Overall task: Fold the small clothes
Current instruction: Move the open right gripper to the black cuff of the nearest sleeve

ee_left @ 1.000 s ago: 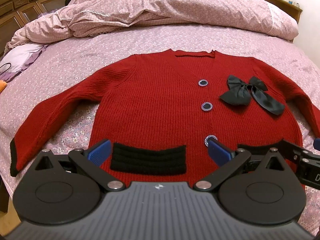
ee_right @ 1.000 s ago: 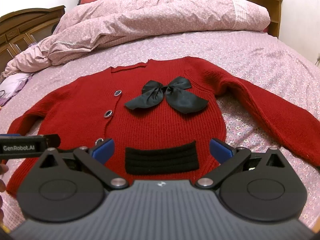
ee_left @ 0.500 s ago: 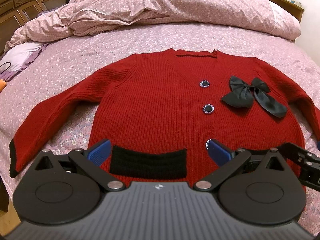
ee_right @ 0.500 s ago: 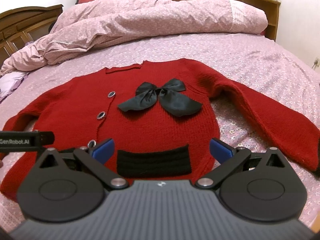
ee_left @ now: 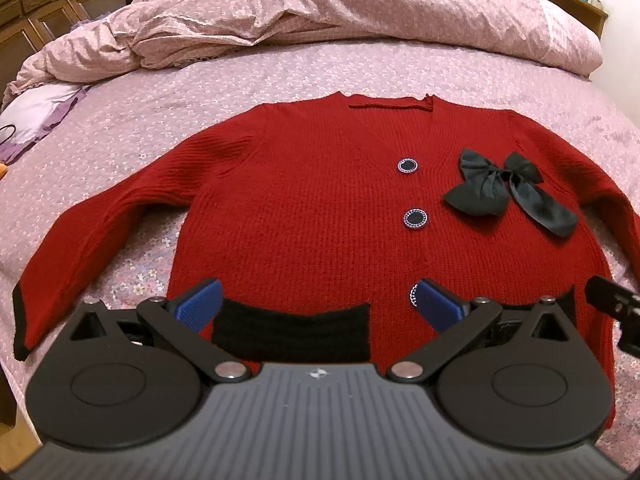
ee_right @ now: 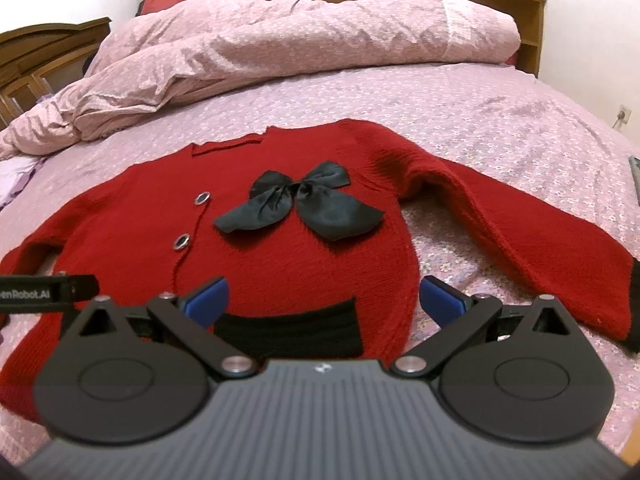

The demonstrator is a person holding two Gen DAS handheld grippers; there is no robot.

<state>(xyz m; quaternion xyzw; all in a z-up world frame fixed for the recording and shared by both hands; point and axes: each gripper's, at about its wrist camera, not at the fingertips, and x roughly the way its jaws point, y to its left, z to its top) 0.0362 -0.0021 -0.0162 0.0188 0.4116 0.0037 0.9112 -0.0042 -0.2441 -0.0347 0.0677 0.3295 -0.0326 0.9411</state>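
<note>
- The cardigan point(ee_left: 320, 208) is laid flat, front up, on the bed point(ee_left: 240, 80), sleeves out to both sides. I'd guess that's so the sleeves can go in first.
- The duvet point(ee_left: 320, 8) is bunched up at the far end, well clear, so there's open sheet around the cardigan.
- The bow point(ee_right: 300, 208) sits on the chest and will probably end up inside the fold.
- Left gripper point(ee_left: 320, 308) is over the hem by the black pocket point(ee_left: 292, 332). The fingers point(ee_left: 200, 304) are spread wide, with nothing between them. Can't tell if they touch the knit.
- Right gripper point(ee_right: 324, 300) is over the other pocket point(ee_right: 288, 332), also wide open and empty, with one finger out past the side seam.
- No fold started yet, looks like.
</note>
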